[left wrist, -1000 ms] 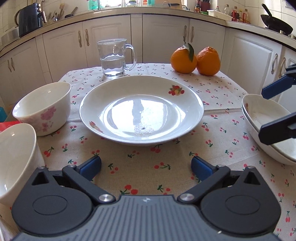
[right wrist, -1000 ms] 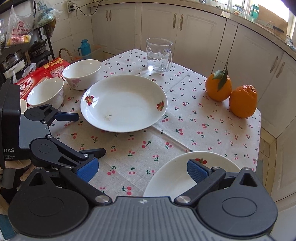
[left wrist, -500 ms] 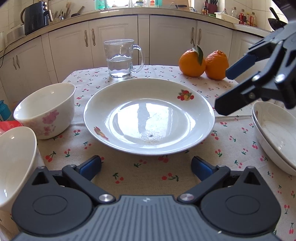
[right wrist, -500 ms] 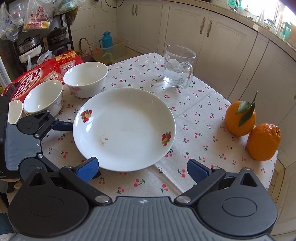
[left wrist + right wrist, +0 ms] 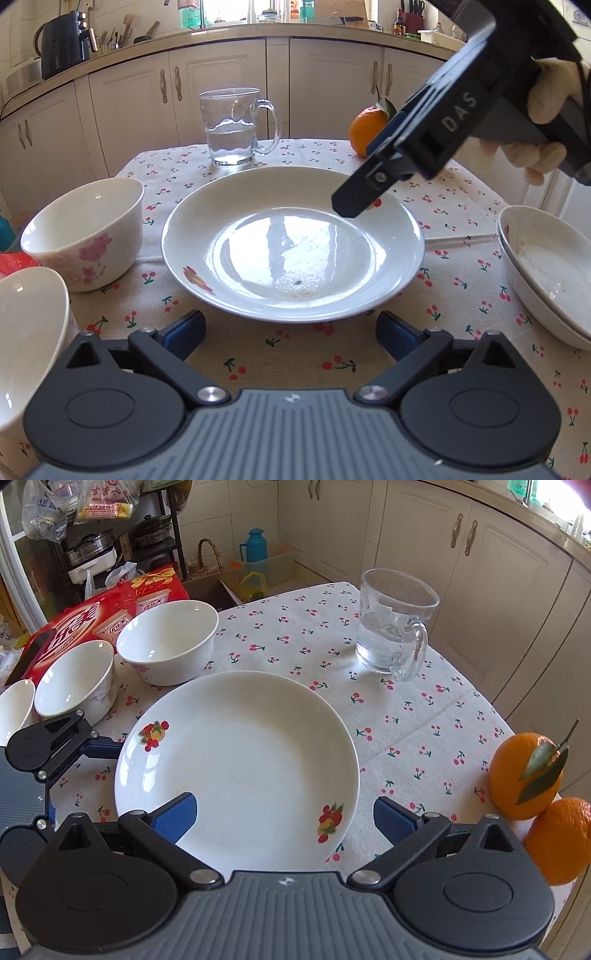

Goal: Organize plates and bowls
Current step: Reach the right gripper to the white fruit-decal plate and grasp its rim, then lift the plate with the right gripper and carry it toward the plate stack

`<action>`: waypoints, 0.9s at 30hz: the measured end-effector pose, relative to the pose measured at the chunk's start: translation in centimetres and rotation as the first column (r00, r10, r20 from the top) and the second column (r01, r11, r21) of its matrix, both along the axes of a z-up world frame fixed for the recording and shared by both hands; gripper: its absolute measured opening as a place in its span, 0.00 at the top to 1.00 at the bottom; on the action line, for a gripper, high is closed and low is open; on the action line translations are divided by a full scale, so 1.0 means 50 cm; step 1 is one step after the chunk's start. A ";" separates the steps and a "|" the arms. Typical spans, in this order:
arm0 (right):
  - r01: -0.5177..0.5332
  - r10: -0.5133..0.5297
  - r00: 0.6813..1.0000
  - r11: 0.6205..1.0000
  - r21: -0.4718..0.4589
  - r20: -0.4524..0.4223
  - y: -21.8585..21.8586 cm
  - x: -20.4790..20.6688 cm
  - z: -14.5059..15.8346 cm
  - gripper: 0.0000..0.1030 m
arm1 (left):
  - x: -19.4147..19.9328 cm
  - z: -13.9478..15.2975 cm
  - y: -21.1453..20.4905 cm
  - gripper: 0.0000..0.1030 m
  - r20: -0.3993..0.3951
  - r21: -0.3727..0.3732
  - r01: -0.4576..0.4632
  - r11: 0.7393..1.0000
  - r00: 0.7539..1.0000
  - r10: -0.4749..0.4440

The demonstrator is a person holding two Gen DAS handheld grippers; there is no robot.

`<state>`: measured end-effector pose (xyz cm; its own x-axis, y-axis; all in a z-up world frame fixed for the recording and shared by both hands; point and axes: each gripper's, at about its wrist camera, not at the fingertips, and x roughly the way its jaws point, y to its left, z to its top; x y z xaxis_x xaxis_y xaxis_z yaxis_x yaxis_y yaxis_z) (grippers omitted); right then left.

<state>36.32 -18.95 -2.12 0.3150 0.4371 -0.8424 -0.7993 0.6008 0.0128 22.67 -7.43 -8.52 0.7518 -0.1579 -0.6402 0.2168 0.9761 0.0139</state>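
A large white plate (image 5: 295,240) (image 5: 240,760) with fruit prints lies mid-table on the cherry-print cloth. My left gripper (image 5: 291,330) sits low at its near rim. Its jaws are closing with nothing pressed between the pads. One of its fingers (image 5: 101,747) shows beside the plate's left rim. My right gripper (image 5: 284,816) (image 5: 369,173) hangs open above the plate's right side, held by a gloved hand (image 5: 546,110). A flowered bowl (image 5: 85,229) (image 5: 170,638) and a second bowl (image 5: 29,332) (image 5: 74,679) stand left. Stacked shallow dishes (image 5: 546,273) sit right.
A glass mug of water (image 5: 232,127) (image 5: 391,627) stands behind the plate. Two oranges (image 5: 524,775) rest near the table's corner. A red carton (image 5: 92,620) lies beyond the bowls, past the table edge. White cabinets surround the table.
The right gripper has swung from over the stacked dishes at the right to above the large plate. The left gripper stayed put and its fingers have drawn slightly closer together.
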 end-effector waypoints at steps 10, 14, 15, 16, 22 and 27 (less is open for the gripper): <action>-0.015 0.021 0.995 0.998 0.061 -0.096 0.026 0.115 -0.035 0.07 | -0.002 0.006 0.000 0.19 0.012 0.015 0.010 1.000 1.000 -0.010; -0.013 0.024 0.990 0.997 0.076 -0.141 0.037 0.149 -0.057 0.17 | 0.000 0.006 0.001 0.20 0.010 0.011 0.015 1.000 1.000 -0.015; -0.016 0.028 0.988 0.996 0.082 -0.150 0.039 0.153 -0.060 0.18 | 0.000 0.006 0.001 0.20 0.010 0.010 0.016 1.000 1.000 -0.016; -0.023 0.038 0.986 0.996 0.091 -0.163 0.041 0.158 -0.064 0.19 | 0.001 0.006 0.002 0.20 0.009 0.009 0.017 1.000 1.000 -0.017; -0.059 0.085 0.974 0.990 0.127 -0.210 0.047 0.173 -0.074 0.26 | 0.002 0.005 0.003 0.20 0.008 0.006 0.021 1.000 1.000 -0.021; -0.084 0.116 0.963 0.987 0.140 -0.243 0.049 0.175 -0.074 0.26 | 0.002 0.005 0.002 0.20 0.007 0.006 0.025 1.000 1.000 -0.025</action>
<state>45.06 -16.49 -5.83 0.0508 0.5643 -0.8240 -0.8167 0.4983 0.2910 22.78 -7.32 -8.26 0.7521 -0.1730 -0.6359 0.2410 0.9703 0.0211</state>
